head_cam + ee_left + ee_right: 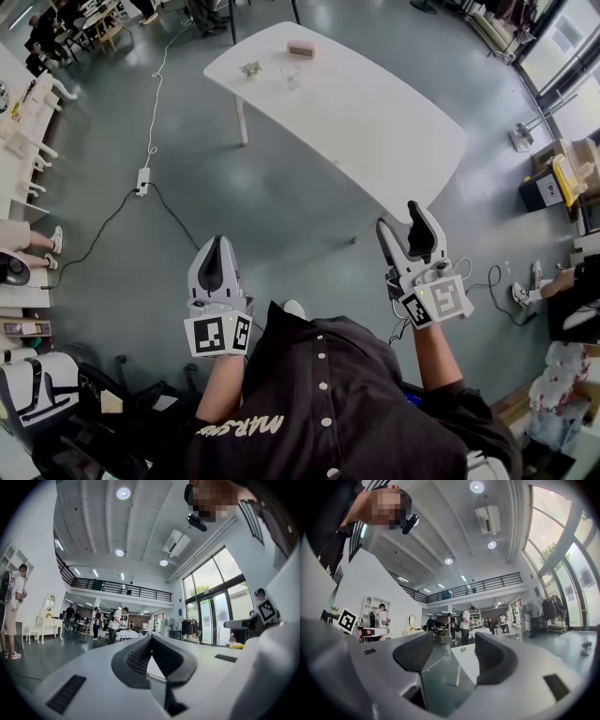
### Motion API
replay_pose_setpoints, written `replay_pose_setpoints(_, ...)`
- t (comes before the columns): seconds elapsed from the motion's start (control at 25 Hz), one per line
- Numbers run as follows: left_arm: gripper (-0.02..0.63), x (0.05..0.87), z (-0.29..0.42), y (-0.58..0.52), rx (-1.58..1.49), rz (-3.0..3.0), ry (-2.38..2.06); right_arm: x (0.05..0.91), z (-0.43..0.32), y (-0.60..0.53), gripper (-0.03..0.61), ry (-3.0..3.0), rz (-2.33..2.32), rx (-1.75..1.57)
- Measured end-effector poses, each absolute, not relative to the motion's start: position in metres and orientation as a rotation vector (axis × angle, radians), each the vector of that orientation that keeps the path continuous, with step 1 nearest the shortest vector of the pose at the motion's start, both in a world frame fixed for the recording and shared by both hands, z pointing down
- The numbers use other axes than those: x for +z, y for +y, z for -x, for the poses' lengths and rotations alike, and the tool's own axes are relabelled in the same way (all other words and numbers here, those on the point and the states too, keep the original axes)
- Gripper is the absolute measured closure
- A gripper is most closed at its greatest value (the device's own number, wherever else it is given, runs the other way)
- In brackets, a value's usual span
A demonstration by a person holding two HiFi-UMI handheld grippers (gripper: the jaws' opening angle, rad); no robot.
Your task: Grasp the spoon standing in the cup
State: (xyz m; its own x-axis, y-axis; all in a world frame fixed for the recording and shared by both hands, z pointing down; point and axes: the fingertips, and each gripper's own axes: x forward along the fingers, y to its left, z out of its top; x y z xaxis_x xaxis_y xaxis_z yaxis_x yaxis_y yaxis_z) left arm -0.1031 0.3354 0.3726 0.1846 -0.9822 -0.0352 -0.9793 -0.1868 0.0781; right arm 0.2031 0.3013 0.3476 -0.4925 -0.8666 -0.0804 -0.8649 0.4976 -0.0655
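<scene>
Up close, the left gripper [217,246] is held clenched, jaws pressed together on nothing, while the right gripper [398,217] is held released, only floor [281,206] seen between its spread jaws. Well ahead, at the table's [375,122] far end, the cup [291,77] is set near a plant [250,67] and a block [300,49]. The spoon is too small to be made out.
</scene>
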Motion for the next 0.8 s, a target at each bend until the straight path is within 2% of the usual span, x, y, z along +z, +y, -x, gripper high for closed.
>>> replay_pose_setpoints(0.48, 0.603, 0.381, 0.133, 0.322, -0.076, -2.437, -1.918, 0.361, -0.174, 0.299, 0.307, 2.611, 1.59, -0.041)
replay_pose_setpoints(0.8, 0.603, 0.387, 0.128, 0.297, -0.073, -2.428, -1.912, 0.369, -0.178, 0.272, 0.305, 2.604, 1.619, -0.052)
